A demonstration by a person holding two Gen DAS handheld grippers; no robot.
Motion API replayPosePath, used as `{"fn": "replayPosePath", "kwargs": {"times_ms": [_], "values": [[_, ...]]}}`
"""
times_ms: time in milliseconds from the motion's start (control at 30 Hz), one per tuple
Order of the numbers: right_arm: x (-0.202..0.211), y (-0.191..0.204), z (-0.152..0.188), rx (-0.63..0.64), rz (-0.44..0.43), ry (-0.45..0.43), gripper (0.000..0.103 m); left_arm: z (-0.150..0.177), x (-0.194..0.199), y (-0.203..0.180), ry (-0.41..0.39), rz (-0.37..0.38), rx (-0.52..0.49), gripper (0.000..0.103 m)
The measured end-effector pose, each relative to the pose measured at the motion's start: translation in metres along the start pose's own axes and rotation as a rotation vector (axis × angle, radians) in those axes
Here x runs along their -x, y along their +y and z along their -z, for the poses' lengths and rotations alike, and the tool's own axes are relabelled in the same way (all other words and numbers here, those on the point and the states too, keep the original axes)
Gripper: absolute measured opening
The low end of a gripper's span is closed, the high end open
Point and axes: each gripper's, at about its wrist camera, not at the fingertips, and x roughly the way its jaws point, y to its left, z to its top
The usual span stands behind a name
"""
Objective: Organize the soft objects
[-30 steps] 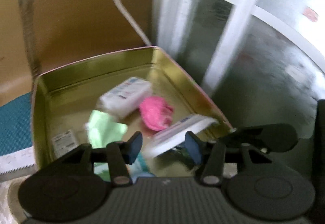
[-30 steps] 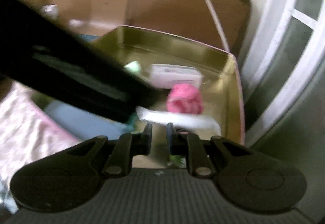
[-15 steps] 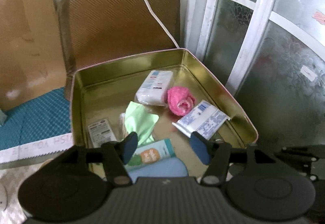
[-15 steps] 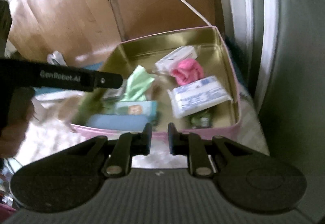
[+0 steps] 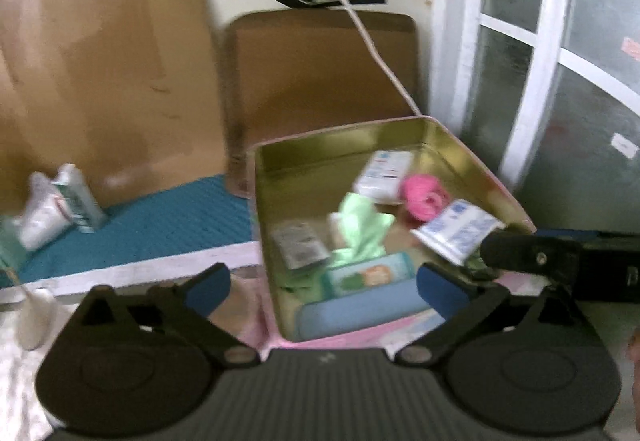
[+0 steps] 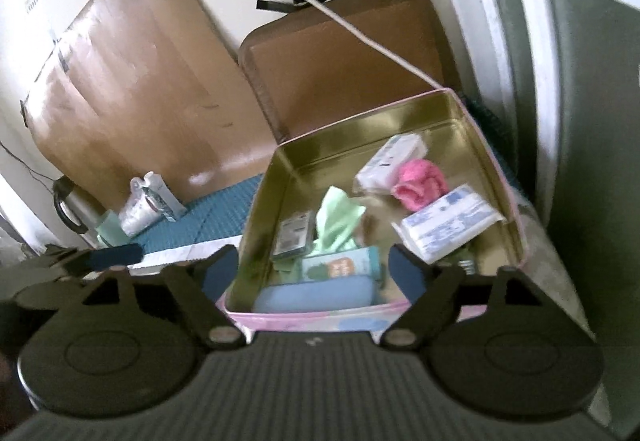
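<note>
An open gold-lined pink tin holds a pink cloth roll, a green cloth, a blue pad, several tissue and wipe packs such as a white-blue pack. My left gripper is open and empty, back from the tin's near left edge. My right gripper is open and empty, above the tin's near edge.
The tin's brown lid leans on the wall behind it, with cardboard to the left. A white cable hangs over the lid. Packets lie on a teal mat. A window frame stands at right.
Both grippers have pulled back from the tin and opened wide; the right one was shut before. The left view has swung left, showing the mat and packets.
</note>
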Motion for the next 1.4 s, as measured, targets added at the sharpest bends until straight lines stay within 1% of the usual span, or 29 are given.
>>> {"fn": "replayPosePath", "kwargs": {"times_ms": [33,67,167,233,333,433,533,633,700,767,833,933,1033,1100,1200,1400], "values": [[-0.004,0.003,0.0,0.0,0.0,0.008,0.085,0.002,0.004,0.004,-0.009,-0.026,0.002,0.103],[-0.009,0.007,0.001,-0.003,-0.006,0.017,0.085,0.004,0.009,0.008,-0.017,-0.034,0.001,0.103],[-0.014,0.017,0.004,0.005,-0.016,0.028,0.086,0.01,0.018,0.018,-0.029,-0.04,0.005,0.103],[-0.015,0.025,0.004,0.027,0.004,0.019,0.088,0.013,0.022,0.023,-0.043,-0.046,-0.003,0.103],[-0.011,0.035,0.006,0.048,0.039,-0.02,0.091,0.013,0.023,0.027,-0.045,-0.069,-0.017,0.103],[-0.007,0.043,0.008,0.053,0.104,-0.063,0.096,0.011,0.023,0.033,-0.057,-0.049,-0.034,0.103],[-0.006,0.051,0.009,0.03,0.156,-0.074,0.096,0.009,0.019,0.041,-0.053,-0.018,-0.035,0.103],[-0.007,0.062,0.009,0.023,0.17,-0.073,0.096,0.006,0.016,0.054,-0.015,0.005,-0.026,0.103],[-0.008,0.069,0.01,0.017,0.18,-0.091,0.097,0.001,0.015,0.064,-0.005,0.014,-0.01,0.103],[-0.011,0.078,0.014,0.01,0.211,-0.1,0.097,-0.001,0.014,0.073,-0.001,0.012,-0.013,0.103],[-0.016,0.086,0.017,0.001,0.235,-0.09,0.097,-0.001,0.011,0.081,0.005,0.006,-0.011,0.103],[-0.019,0.101,0.019,0.033,0.259,-0.09,0.097,0.003,0.007,0.095,0.031,0.017,0.0,0.103],[-0.017,0.111,0.02,0.037,0.28,-0.114,0.097,0.004,0.005,0.108,0.031,0.019,0.027,0.103],[-0.015,0.116,0.021,0.037,0.297,-0.129,0.097,0.003,0.006,0.113,0.025,0.026,0.016,0.103],[-0.014,0.125,0.022,0.049,0.315,-0.135,0.097,0.002,0.009,0.117,-0.016,0.011,-0.008,0.103],[-0.017,0.135,0.025,0.047,0.355,-0.136,0.098,-0.001,0.008,0.126,-0.027,0.036,-0.022,0.103]]}}
